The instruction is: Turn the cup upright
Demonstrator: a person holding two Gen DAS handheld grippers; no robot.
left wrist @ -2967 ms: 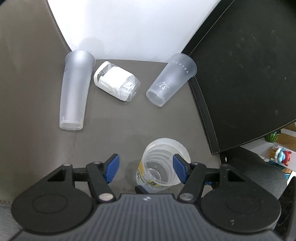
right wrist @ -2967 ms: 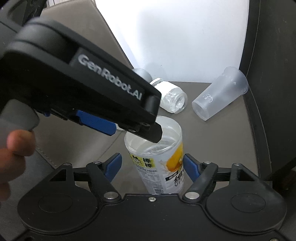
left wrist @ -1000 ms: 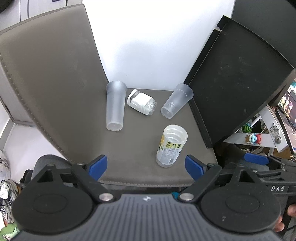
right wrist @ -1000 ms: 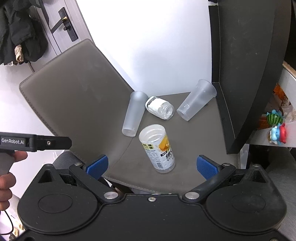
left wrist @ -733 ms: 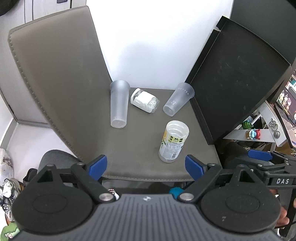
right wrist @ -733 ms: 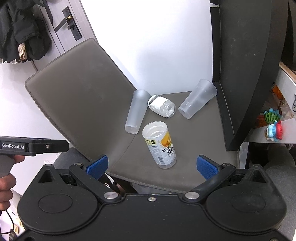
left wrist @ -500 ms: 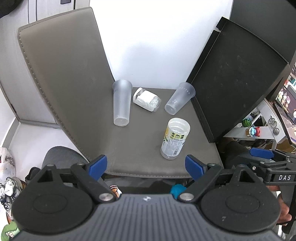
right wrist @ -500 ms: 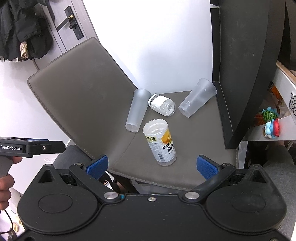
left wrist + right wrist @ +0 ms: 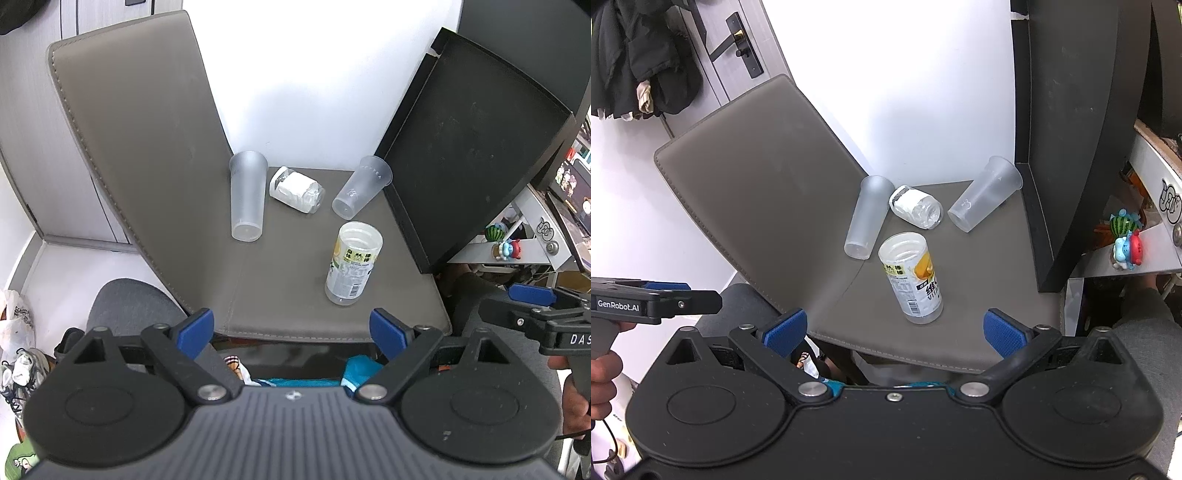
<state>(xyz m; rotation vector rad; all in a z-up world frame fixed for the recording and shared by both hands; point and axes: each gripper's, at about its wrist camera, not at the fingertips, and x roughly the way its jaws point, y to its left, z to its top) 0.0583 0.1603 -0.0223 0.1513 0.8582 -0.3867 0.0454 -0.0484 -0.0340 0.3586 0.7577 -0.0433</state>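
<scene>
Labelled cup (image 9: 352,262) (image 9: 913,277): stands upright with its mouth open to the top, on the chair seat (image 9: 288,295) (image 9: 979,295), toward the front edge and nearer the right side.
Tall cup (image 9: 247,201) (image 9: 868,220): frosted, lies on its side near the seat's back-left corner, along the backrest (image 9: 140,122) (image 9: 757,177).
Jar (image 9: 297,194) (image 9: 916,206): small, clear, white inside, on its side at the back edge, between the two frosted cups.
Short cup (image 9: 361,192) (image 9: 984,194): frosted, on its side near the back-right corner, beside the black panel (image 9: 469,147) (image 9: 1071,129).
Left gripper (image 9: 291,330) (image 9: 665,295): jaws wide, nothing between them, held off the seat's front edge; apart from every cup.
Right gripper (image 9: 897,332) (image 9: 532,295): jaws wide, holding nothing, also off the front edge.
Toys (image 9: 502,245) (image 9: 1126,240): small figures on a shelf to the right of the chair.
</scene>
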